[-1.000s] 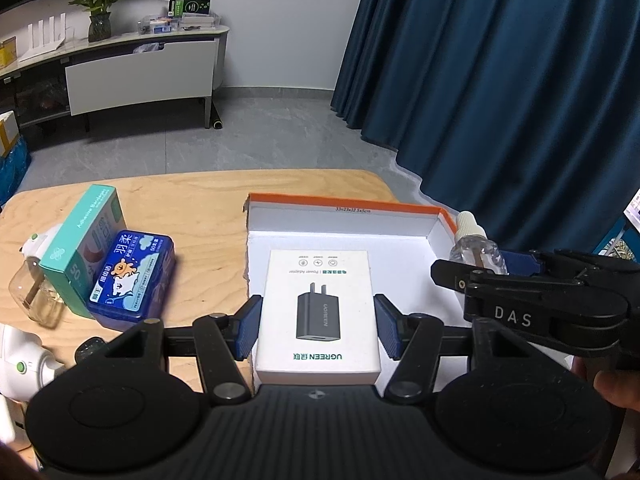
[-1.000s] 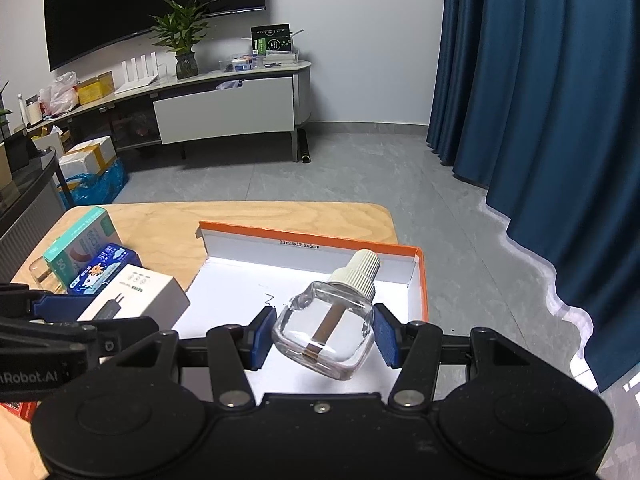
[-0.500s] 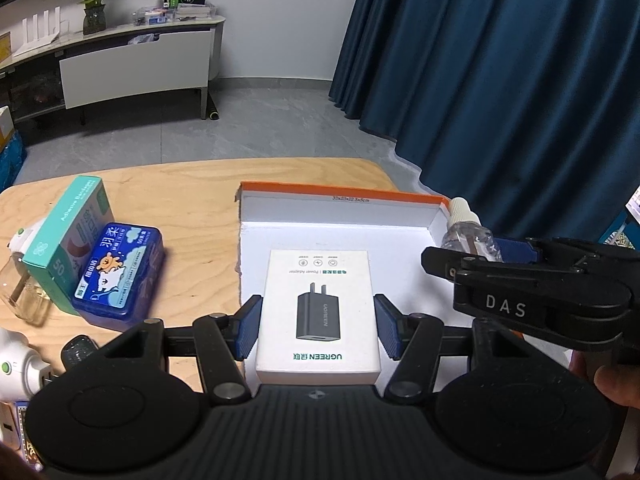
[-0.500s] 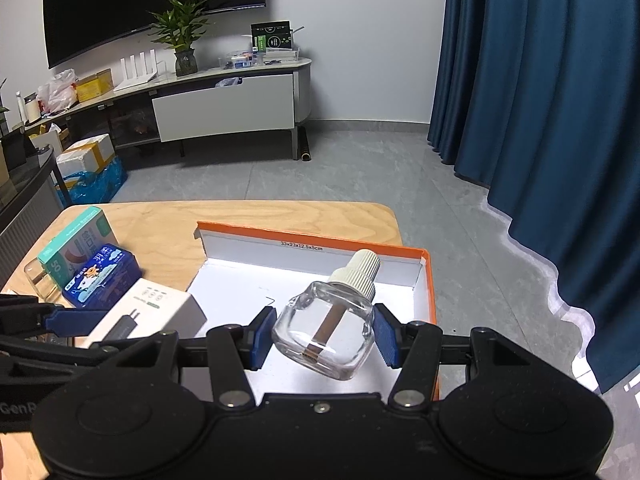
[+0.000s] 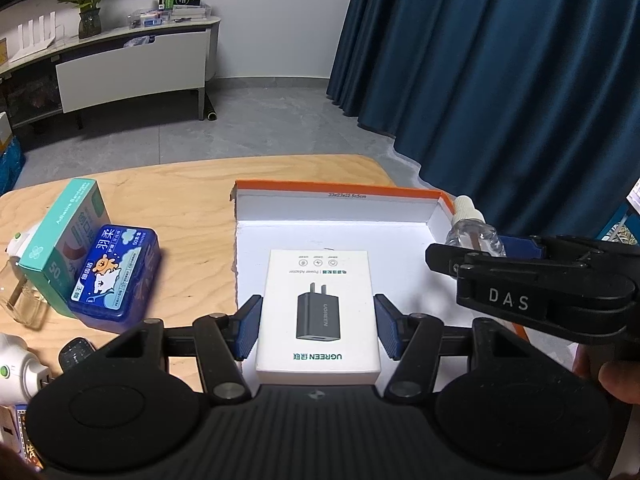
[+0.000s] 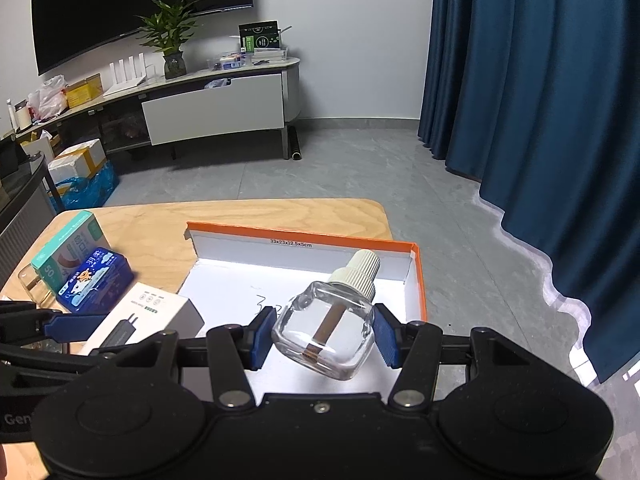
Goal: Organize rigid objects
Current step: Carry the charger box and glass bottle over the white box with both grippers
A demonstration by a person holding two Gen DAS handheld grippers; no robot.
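- The wooden table (image 5: 192, 200) carries everything, with grey floor beyond its far edge.
- The orange-rimmed box (image 5: 336, 189), white inside, lies open on the right half of the table, one corner at the far right.
- The left gripper (image 5: 318, 322) is clamped on the white charger box (image 5: 318, 308), blue pads pressed to its long sides; the box hangs over the near left part of the orange-rimmed box, printed face up.
- The right gripper (image 6: 323, 336) grasps the clear glass bottle (image 6: 324, 330) by its flat sides, tilted with its ribbed white cap pointing to the far right, over the near right part of the orange-rimmed box.
- The teal carton (image 5: 64, 244) stands on the left of the table, well apart from the orange-rimmed box.
- The blue tin (image 5: 116, 276) leans against the teal carton's right side.
- A second clear bottle (image 5: 24, 300) sits at the table's left edge, just left of the teal carton.
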